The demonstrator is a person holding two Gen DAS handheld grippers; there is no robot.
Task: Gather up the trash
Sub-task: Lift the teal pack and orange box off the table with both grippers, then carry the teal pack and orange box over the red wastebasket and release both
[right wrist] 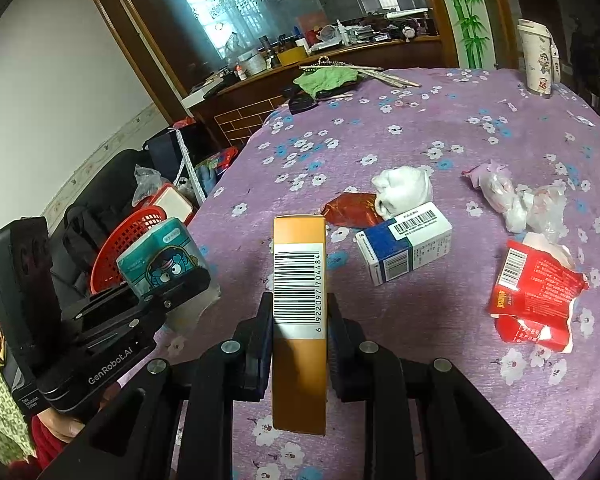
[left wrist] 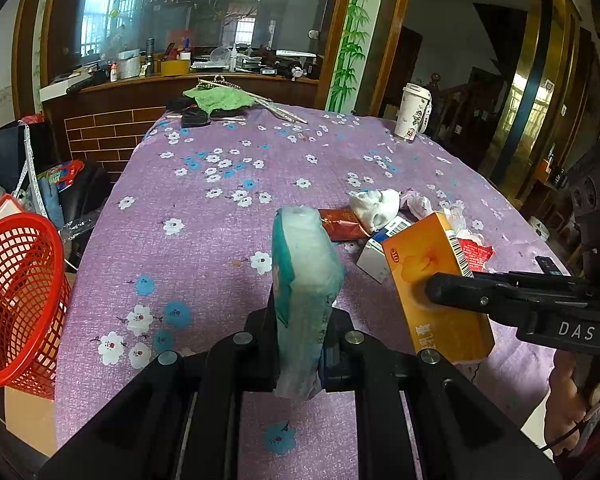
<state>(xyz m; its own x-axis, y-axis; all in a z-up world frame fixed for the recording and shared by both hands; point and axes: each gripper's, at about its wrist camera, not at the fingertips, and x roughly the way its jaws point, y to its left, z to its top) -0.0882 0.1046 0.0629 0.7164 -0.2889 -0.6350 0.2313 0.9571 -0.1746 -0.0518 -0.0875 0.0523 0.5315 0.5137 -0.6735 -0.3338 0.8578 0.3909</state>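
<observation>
My left gripper (left wrist: 300, 316) is shut on a teal tissue pack (left wrist: 304, 280), held upright above the purple flowered tablecloth (left wrist: 204, 248); in the right wrist view the same tissue pack (right wrist: 160, 260) shows at the left. An orange box (right wrist: 299, 300) with a barcode is clamped on edge in my right gripper (right wrist: 299, 312); the orange box (left wrist: 436, 280) appears at the right of the left wrist view. A red mesh basket (left wrist: 20, 300) stands off the table's left edge. On the table lie a blue-and-white box (right wrist: 404, 244), a white crumpled wad (right wrist: 400, 190), a red torn wrapper (right wrist: 536, 296) and a dark red wrapper (right wrist: 350, 210).
Crumpled clear plastic (right wrist: 516, 200) lies at the right. A white lidded cup (right wrist: 538, 58) stands at the far right corner. A green cloth (right wrist: 324, 78), sticks and dark items lie at the far edge. Bags and clutter crowd the floor left of the table.
</observation>
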